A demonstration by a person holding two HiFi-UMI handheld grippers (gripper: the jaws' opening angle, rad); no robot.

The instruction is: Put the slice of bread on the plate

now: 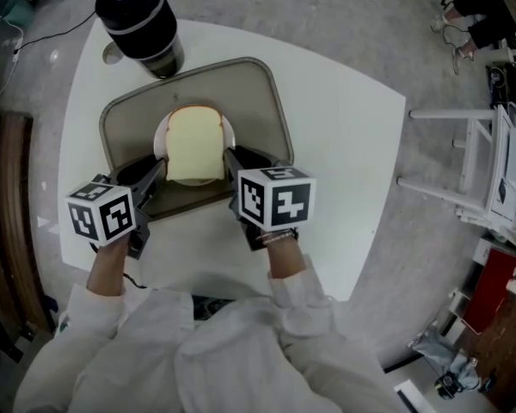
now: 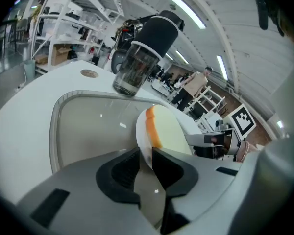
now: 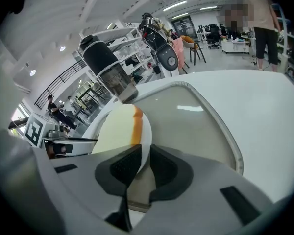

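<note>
A pale slice of bread (image 1: 194, 144) with an orange crust lies on a small white plate (image 1: 230, 132) over the grey tray (image 1: 262, 101). My left gripper (image 1: 159, 169) is shut on the plate's left rim. The right gripper (image 1: 232, 157) is shut on its right rim. In the left gripper view the jaws (image 2: 145, 160) pinch the plate (image 2: 141, 131), with the bread (image 2: 166, 129) beyond. The right gripper view shows its jaws (image 3: 143, 163) clamped on the plate (image 3: 146, 131) beside the bread (image 3: 115, 129). Whether the plate rests on the tray or is lifted, I cannot tell.
A tall black-topped container (image 1: 138, 15) stands at the tray's far left corner. The white table (image 1: 344, 144) ends close behind my hands. A white rack (image 1: 482, 170) stands to the right. A person (image 3: 259, 13) stands far off.
</note>
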